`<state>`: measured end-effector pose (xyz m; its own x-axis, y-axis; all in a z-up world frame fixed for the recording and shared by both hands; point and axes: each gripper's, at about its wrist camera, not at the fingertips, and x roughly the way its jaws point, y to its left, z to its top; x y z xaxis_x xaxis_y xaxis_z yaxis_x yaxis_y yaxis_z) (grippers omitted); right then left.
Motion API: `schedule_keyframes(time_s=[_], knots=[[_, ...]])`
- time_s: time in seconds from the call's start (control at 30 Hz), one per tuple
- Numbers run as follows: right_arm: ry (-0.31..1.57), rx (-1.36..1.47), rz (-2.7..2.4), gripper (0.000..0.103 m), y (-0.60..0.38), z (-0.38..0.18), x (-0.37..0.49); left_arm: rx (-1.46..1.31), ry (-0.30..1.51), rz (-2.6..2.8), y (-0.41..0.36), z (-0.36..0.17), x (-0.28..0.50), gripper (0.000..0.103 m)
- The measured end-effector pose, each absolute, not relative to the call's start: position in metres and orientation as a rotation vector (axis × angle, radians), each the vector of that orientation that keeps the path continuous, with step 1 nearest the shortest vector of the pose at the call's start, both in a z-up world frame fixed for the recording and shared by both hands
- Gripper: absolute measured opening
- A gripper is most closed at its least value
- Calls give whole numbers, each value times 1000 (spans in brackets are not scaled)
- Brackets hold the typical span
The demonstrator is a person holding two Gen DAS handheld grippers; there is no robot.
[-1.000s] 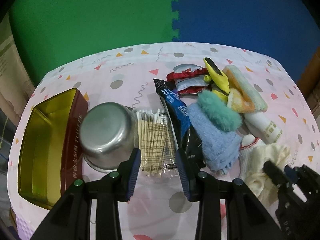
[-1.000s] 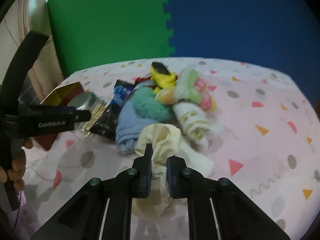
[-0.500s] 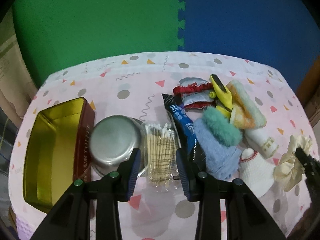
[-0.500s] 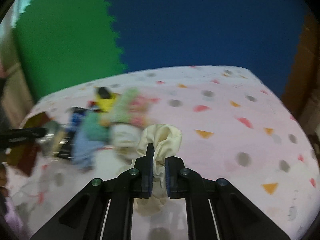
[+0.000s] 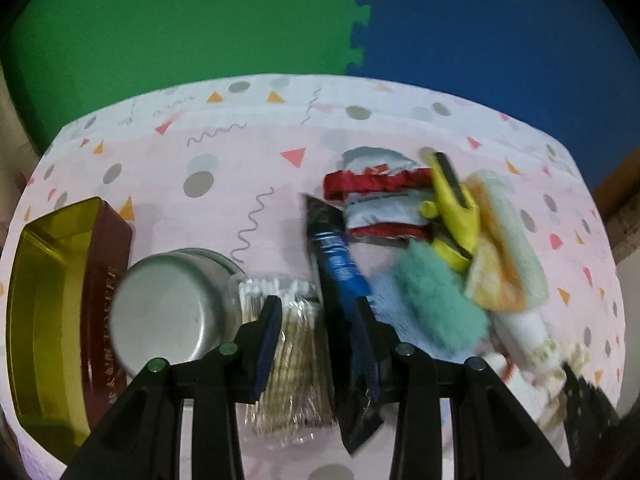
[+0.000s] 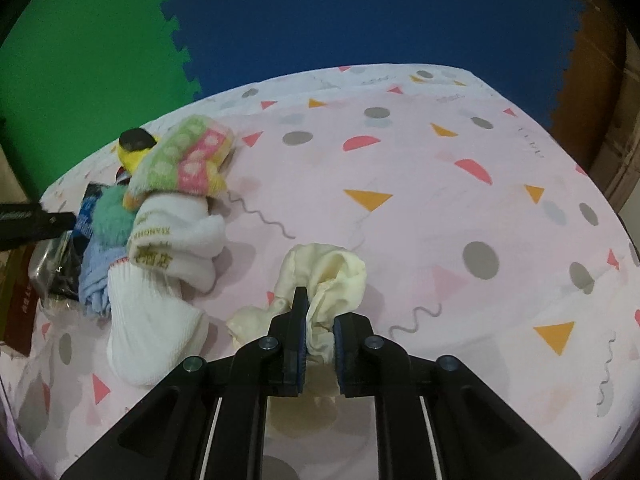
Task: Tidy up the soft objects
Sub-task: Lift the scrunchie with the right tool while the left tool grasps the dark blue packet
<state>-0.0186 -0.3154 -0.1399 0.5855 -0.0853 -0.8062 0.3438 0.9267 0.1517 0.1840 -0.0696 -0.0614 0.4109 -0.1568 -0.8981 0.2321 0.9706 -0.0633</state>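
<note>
Steel bowl (image 5: pixel 172 312) between gold tin (image 5: pixel 52 312) and bagged cotton swabs (image 5: pixel 296 364)

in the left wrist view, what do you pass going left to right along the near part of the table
gold tin → steel bowl → cotton swab pack → black and blue packet → light blue cloth → teal fluffy item → white tube

The tablecloth (image 6: pixel 400 168) looks like smooth matt printed fabric. The cream cloth (image 6: pixel 336 272) is soft and crinkly, the teal thing (image 5: pixel 436 304) properly fluffy. The upturned bowl (image 5: pixel 168 312) is brushed metal with a dull shine, and the tin (image 5: pixel 48 300) has a glossy gold inside. The swab pack (image 5: pixel 288 360) is clear shiny plastic.
</note>
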Motion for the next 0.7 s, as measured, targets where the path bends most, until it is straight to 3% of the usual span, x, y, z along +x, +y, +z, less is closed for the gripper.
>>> schedule_keyframes(time_s=[0.7], knots=[[922, 305, -243, 14, -316, -141, -17, 132, 1177, -171, -80, -87, 217, 35]])
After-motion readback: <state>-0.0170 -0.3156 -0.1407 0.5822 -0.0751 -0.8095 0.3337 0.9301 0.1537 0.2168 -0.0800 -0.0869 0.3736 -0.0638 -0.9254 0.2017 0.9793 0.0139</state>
